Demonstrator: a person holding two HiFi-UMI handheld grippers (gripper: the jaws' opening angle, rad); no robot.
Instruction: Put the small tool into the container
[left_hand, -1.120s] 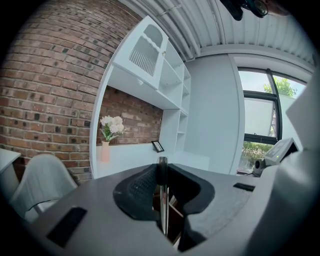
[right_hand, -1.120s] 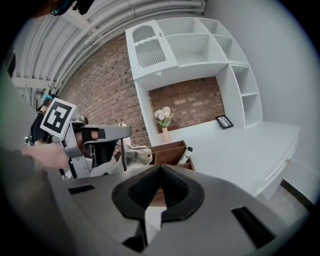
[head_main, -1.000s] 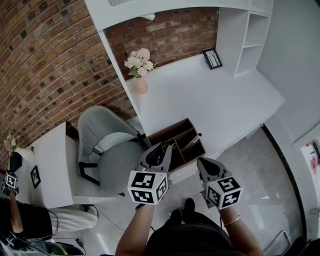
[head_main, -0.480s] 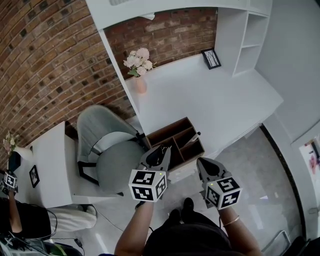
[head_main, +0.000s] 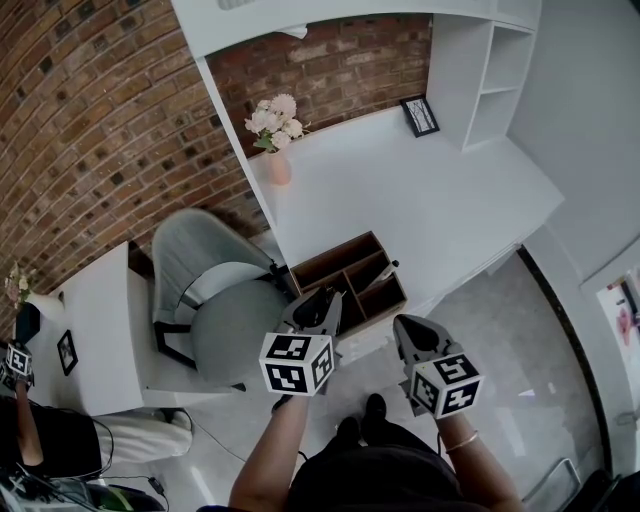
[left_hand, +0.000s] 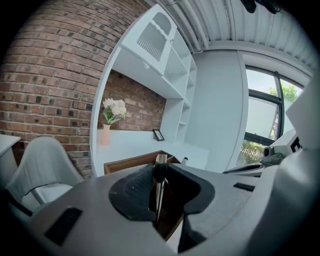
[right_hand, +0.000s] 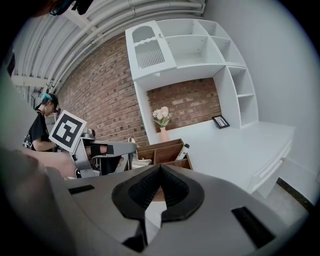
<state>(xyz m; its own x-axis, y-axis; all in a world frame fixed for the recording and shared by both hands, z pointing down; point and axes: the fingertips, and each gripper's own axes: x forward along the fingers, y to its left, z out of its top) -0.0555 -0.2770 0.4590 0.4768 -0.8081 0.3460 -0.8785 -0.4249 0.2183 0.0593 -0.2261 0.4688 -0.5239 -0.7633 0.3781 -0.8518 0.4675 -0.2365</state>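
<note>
A brown wooden container (head_main: 350, 283) with several compartments stands at the front edge of the white desk (head_main: 430, 200). A white pen-like item (head_main: 384, 275) leans in it. My left gripper (head_main: 324, 298) hovers at the container's near left corner, shut on a small thin tool (left_hand: 160, 176) with a black ring; the container (left_hand: 131, 161) lies just past it. My right gripper (head_main: 403, 327) is shut with nothing in it, off the desk edge, near the container's right corner. In the right gripper view the container (right_hand: 162, 150) and the left gripper (right_hand: 107, 149) show ahead.
A grey chair (head_main: 215, 300) stands left of the container. A vase of flowers (head_main: 277, 140) and a picture frame (head_main: 424, 117) sit at the back of the desk, with white shelves (head_main: 490, 70) behind. A small white table (head_main: 100, 330) and another person (head_main: 40, 440) are at left.
My left gripper has edged slightly up and forward toward the container, still holding the tool. The right gripper has hardly moved.
</note>
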